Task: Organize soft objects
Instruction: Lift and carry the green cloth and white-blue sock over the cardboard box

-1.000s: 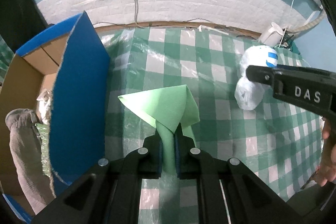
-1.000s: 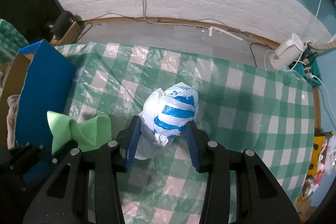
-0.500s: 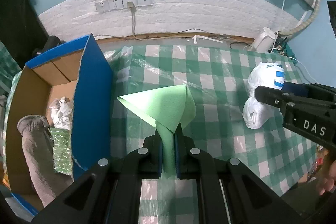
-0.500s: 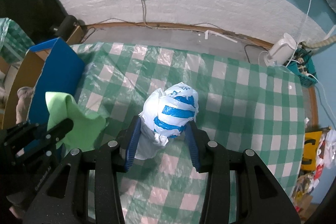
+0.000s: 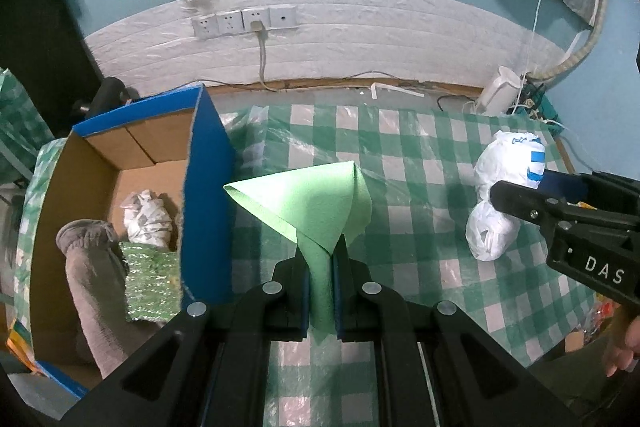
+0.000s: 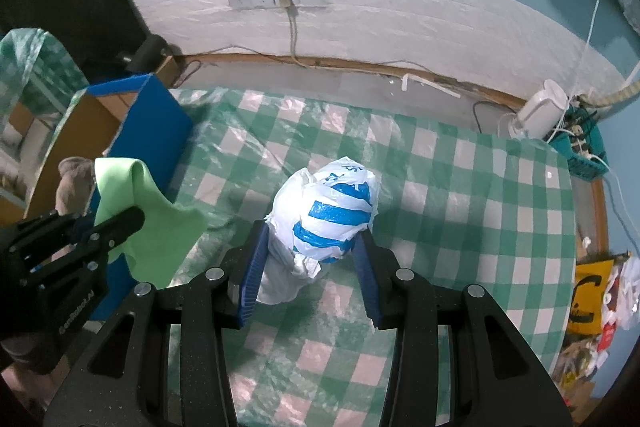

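Observation:
My left gripper (image 5: pixel 321 259) is shut on a folded green cloth (image 5: pixel 316 203) and holds it above the checked table, right of an open cardboard box (image 5: pixel 208 187) with blue outer walls. The cloth also shows in the right wrist view (image 6: pixel 152 223). My right gripper (image 6: pixel 310 255) is shut on a white plastic bag with blue stripes (image 6: pixel 332 215), lifted above the table; the bag also shows in the left wrist view (image 5: pixel 504 195). Inside the box lie a grey sock (image 5: pixel 92 267), a green glittery sponge (image 5: pixel 152 279) and a crumpled white bag (image 5: pixel 146 215).
A green-and-white checked plastic tablecloth (image 5: pixel 400 155) covers the table. A white brick wall with sockets (image 5: pixel 244 23) and a cable stands behind. A white appliance (image 6: pixel 540 111) and clutter sit at the far right edge.
Both grippers have risen and pulled back from the table with their loads. More of the box's inside now shows in the left wrist view.

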Motion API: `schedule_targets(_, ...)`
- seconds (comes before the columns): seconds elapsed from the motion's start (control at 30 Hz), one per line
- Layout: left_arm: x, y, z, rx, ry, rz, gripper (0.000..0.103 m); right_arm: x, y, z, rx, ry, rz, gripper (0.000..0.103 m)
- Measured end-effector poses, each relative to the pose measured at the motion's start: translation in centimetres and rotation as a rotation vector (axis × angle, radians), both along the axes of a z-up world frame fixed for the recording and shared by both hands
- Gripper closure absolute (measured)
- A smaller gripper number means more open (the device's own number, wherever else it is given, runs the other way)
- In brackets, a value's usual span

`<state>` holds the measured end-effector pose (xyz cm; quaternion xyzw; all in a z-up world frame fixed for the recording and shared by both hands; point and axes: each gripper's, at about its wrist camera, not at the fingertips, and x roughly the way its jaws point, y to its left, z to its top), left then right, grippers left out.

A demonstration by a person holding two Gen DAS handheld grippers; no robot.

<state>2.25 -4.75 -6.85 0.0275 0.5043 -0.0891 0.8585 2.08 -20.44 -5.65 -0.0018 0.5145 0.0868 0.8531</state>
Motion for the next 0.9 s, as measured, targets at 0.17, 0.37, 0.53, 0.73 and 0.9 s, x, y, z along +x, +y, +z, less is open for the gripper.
schedule_targets(0.17, -0.6, 0.7, 1.4, -0.017, -0.030, 0.008, 0.094, -0.2, 0.7, 1.1, 0.009, -0.026, 0.019, 0.062)
schedule_targets(0.37, -1.1, 2.0, 3.2, -0.031, -0.066, 0.028, 0.094, -0.3, 2.5, 2.5, 0.031, -0.057, 0.059, 0.062)
schedule_targets(0.53, -1.2, 3.8, 4.5, -0.036, -0.087, 0.058, 0.094, -0.3, 4.7, 3.4, 0.039, -0.078, 0.104, 0.062)
schedule_targets(0.73, -1.4, 6.5, 5.7, -0.055, -0.106, 0.105, 0.094, -0.2, 7.4, 4.3, 0.051, -0.095, 0.158, 0.062)
schedule_targets(0.9, -1.8, 8.9, 6.4, -0.065, -0.117, 0.146, 0.094, 0.0, 10.0, 4.7, 0.056, -0.101, 0.204, 0.062)
